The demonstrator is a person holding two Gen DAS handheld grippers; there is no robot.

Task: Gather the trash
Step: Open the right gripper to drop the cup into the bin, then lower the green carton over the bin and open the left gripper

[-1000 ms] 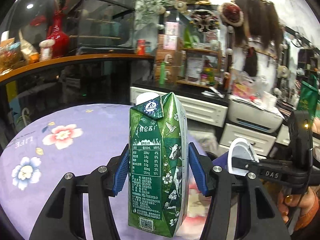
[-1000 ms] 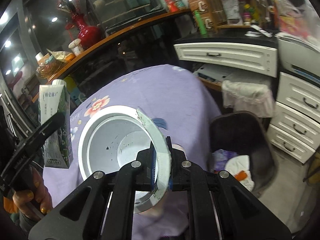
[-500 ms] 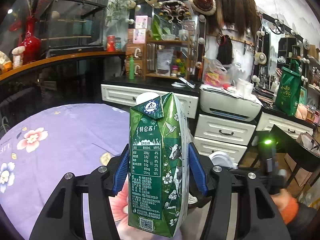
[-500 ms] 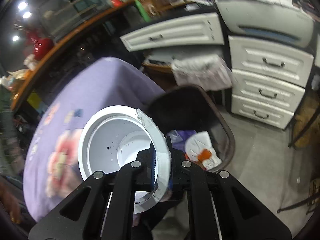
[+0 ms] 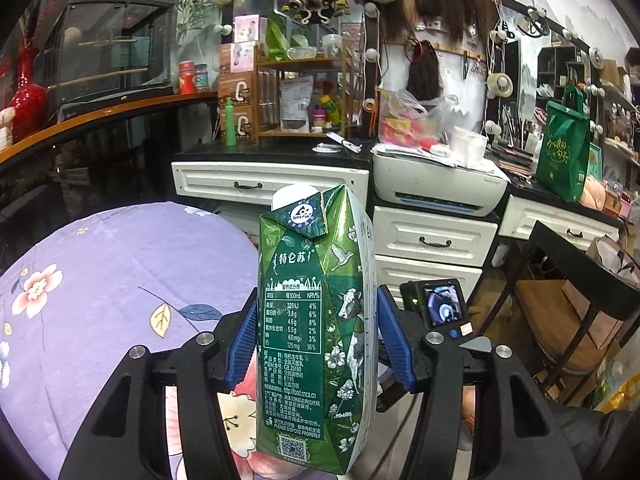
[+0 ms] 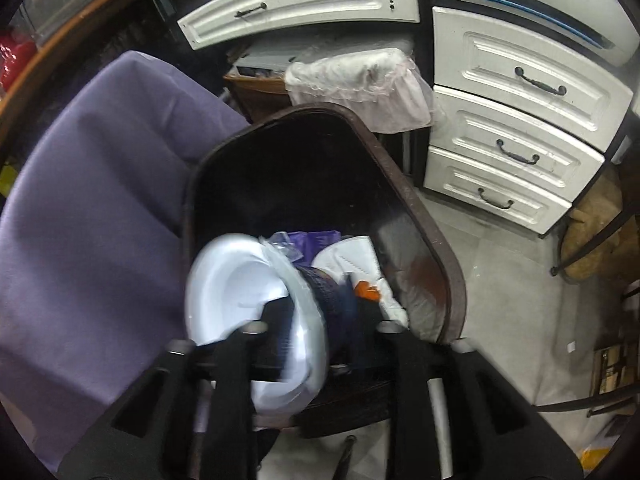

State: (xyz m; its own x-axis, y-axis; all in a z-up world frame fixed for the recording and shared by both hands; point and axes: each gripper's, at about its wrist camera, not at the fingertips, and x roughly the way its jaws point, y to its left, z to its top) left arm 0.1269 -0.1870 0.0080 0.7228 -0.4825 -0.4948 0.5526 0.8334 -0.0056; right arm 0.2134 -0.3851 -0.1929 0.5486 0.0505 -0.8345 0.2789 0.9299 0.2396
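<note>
Our right tongs [image 6: 316,332] are opening over the dark bin [image 6: 436,236]; the white cup [image 6: 256,320] sits blurred between the spreading jaws, just above the crumpled trash [image 6: 360,264] lying in the bin. The bin stands beside the purple-clothed table [image 6: 92,208]. Our left tongs [image 5: 316,344] grip the green milk carton [image 5: 312,320] upright, blue pads [image 5: 244,340] pressed to its sides, above the table's edge.
</note>
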